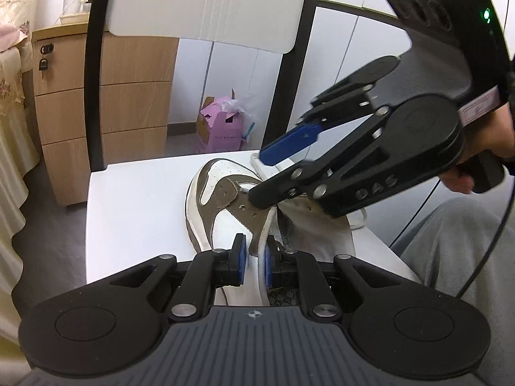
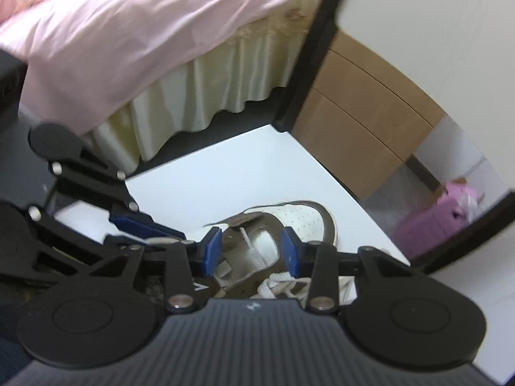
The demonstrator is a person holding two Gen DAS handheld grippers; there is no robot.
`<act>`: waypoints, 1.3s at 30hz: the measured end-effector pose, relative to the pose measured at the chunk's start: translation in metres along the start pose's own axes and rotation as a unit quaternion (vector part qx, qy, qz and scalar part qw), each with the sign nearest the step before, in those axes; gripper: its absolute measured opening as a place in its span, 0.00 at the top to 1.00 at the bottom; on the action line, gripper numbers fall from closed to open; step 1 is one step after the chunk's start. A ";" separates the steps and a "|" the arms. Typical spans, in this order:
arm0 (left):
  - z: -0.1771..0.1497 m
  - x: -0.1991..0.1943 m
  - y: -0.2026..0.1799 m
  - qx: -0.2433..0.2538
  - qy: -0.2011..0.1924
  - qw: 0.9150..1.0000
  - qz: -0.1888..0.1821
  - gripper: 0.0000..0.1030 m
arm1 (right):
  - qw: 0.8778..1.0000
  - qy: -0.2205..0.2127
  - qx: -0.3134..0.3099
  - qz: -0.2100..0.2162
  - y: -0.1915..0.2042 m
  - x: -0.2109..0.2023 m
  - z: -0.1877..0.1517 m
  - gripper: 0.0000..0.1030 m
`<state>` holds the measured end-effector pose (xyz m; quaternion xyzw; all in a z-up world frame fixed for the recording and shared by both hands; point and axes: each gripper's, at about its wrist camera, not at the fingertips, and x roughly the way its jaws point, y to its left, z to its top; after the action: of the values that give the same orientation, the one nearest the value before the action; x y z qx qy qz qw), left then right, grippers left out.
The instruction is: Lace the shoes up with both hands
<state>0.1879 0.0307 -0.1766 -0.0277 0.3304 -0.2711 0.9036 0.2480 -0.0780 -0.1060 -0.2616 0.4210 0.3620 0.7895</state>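
Pinching the near edge of the shoe (image 1: 222, 173) with the left gripper (image 1: 254, 251), blue pads pressing from both sides on the brown eyelet flap (image 1: 248, 212) near the collar. Holding the right gripper (image 1: 257, 177) with jaws apart and nothing between the pads, angling down with its lower tip right at the forward eyelets of that same flap; touching or only just above, not being clear.

Lying on the white chair seat (image 1: 135, 199) straight ahead of the left gripper, toe pointing away from it and heel toward it, so running lengthwise along that gripper's own line. Sitting just beneath and ahead of the right gripper's open jaws, throat and tongue showing between the pads. Bunching loose at the near side of the right gripper, the white lace (image 2: 280, 284), close under its pad.

Judging the right gripper nearer to both lace and eyelets, so likely doing the picking up and threading, the left one steadying.

Counting: one shoe, one lace, two grippers; eyelets on the flap too small for counting.
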 end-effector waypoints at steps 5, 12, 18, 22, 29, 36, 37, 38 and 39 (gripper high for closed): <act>-0.001 0.003 -0.004 0.014 0.001 1.000 0.003 0.87 | 0.999 0.022 -0.013 0.022 -0.004 0.014 0.004 0.73; -0.001 -0.003 0.008 -0.040 -0.013 0.999 -0.003 0.86 | 0.999 0.012 0.034 0.032 -0.019 0.009 0.003 0.86; 0.001 -0.010 0.004 -0.047 -0.030 0.998 0.005 0.87 | 0.999 0.033 -0.007 0.042 -0.019 0.002 0.007 0.84; 0.002 -0.008 0.002 -0.043 -0.027 0.999 0.006 0.87 | 0.997 0.055 -0.036 0.042 -0.013 0.011 0.005 0.84; 0.002 -0.002 0.002 -0.034 -0.018 0.999 0.005 0.88 | 0.998 0.055 -0.018 0.037 -0.012 0.027 0.002 0.97; 0.004 0.011 -0.003 -0.011 0.010 1.000 -0.003 0.89 | 0.993 -0.034 0.114 0.022 -0.032 -0.004 -0.016 0.98; 0.004 0.013 -0.003 -0.009 0.013 1.000 -0.005 0.89 | 0.991 -0.044 0.124 0.022 -0.032 -0.008 -0.017 0.98; 0.005 0.014 -0.003 -0.006 0.015 1.000 -0.005 0.89 | 0.990 -0.052 0.129 0.020 -0.033 -0.011 -0.018 0.98; 0.005 0.015 -0.004 -0.002 0.018 1.000 -0.006 0.89 | 0.989 -0.063 0.133 0.018 -0.032 -0.015 -0.018 0.98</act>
<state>0.1987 0.0194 -0.1810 -0.0266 0.3468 -0.2761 0.8960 0.2591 -0.1159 -0.0987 -0.1231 0.4190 0.3327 0.8358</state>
